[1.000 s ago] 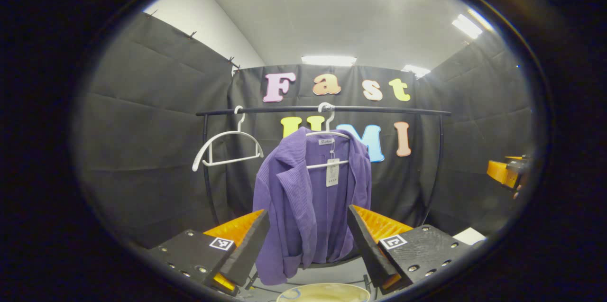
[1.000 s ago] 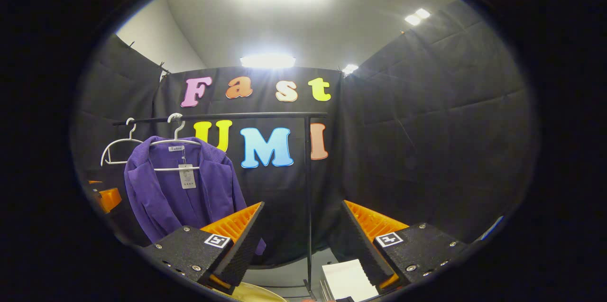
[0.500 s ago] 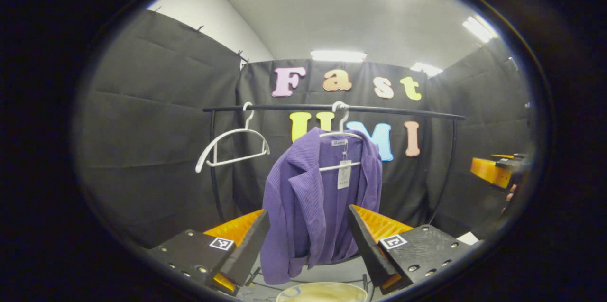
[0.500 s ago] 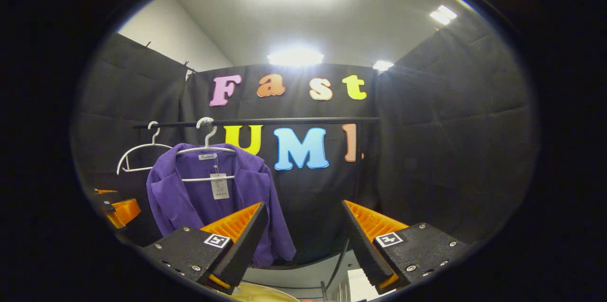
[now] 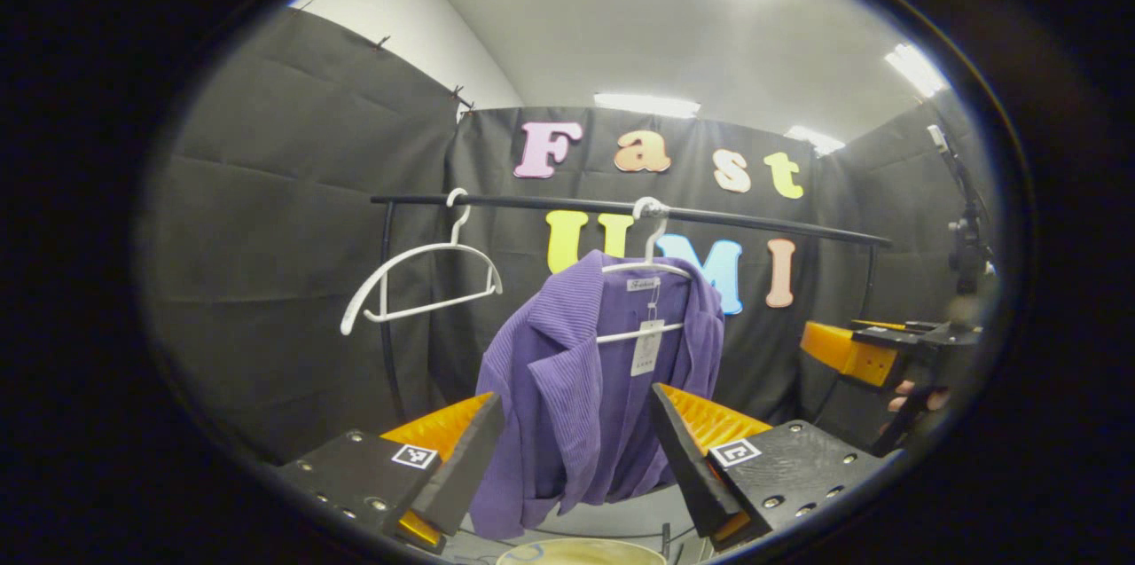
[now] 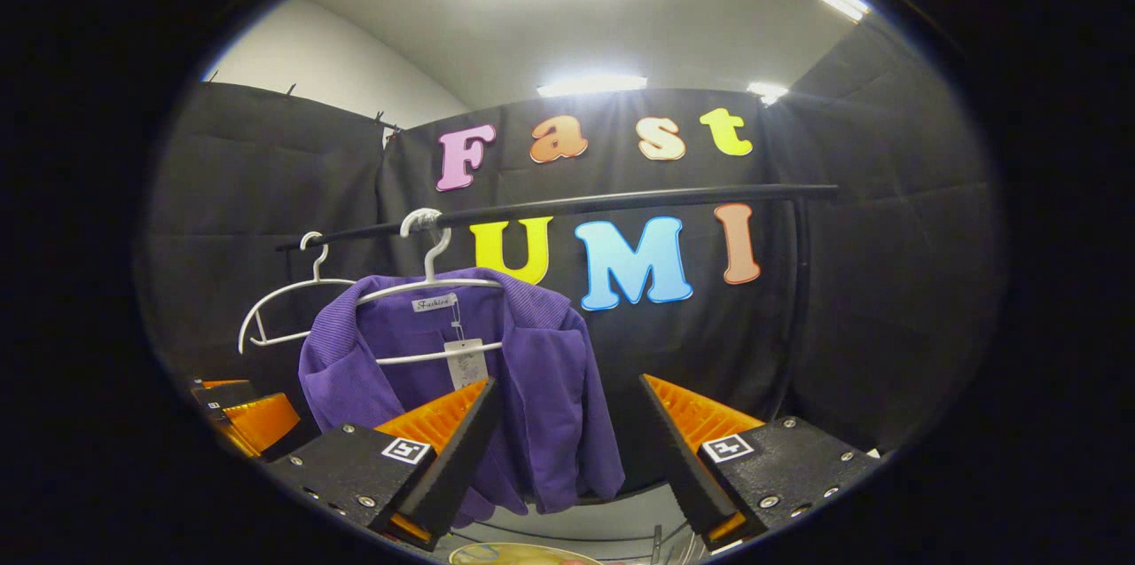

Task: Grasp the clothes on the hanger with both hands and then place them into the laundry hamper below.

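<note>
Beyond both spread, empty tongs (image 5: 576,450) (image 6: 567,450), the purple jacket (image 5: 576,388) hangs on its hanger (image 5: 652,268).

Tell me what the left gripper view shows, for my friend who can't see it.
A purple jacket hangs on a white hanger from a black rail, framed between the open left tongs. An empty hanger hangs beside it, and the right tongs show at the edge.
</note>
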Available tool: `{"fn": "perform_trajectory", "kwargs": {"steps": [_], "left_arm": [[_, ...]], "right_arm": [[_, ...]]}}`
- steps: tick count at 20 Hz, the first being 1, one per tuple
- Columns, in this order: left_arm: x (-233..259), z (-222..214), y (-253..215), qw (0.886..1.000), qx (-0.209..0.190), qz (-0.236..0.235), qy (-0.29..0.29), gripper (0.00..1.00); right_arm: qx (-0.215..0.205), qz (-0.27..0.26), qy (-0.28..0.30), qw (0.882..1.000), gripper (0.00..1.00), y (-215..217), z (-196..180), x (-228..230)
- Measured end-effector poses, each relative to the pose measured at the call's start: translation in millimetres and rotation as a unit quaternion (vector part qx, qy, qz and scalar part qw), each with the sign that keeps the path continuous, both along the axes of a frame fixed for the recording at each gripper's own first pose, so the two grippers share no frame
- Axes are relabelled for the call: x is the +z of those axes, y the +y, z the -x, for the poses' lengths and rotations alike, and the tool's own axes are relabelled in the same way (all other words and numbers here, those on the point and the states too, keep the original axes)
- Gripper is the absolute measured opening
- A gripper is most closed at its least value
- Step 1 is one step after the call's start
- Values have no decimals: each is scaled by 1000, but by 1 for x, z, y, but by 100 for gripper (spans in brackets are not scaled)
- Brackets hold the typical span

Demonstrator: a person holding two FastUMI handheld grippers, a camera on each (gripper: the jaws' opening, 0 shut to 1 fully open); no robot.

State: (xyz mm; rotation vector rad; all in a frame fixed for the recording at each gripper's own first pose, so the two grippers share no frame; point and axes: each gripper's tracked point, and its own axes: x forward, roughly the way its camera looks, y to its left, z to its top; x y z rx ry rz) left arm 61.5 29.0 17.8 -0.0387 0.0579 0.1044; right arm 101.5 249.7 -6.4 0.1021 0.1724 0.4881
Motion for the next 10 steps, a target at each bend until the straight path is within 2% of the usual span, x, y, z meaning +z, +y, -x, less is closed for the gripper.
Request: {"fn": "perform_trajectory", "kwargs": {"steps": [4,5,6,10], "left_arm": [[-4,-37,0,999,5,37,1,95],[-6,-46,4,999,14,46,2,95],[-7,-54,9,998,27,51,4,100],[-28,-80,20,995,74,54,28,100]], "right_arm": [[35,2,12,999,96,34,-33,-16],[40,2,14,999,95,40,-42,-19],[49,3,17,999,95,48,-49,-24],[76,20,29,996,95,69,-77,-49]]}}
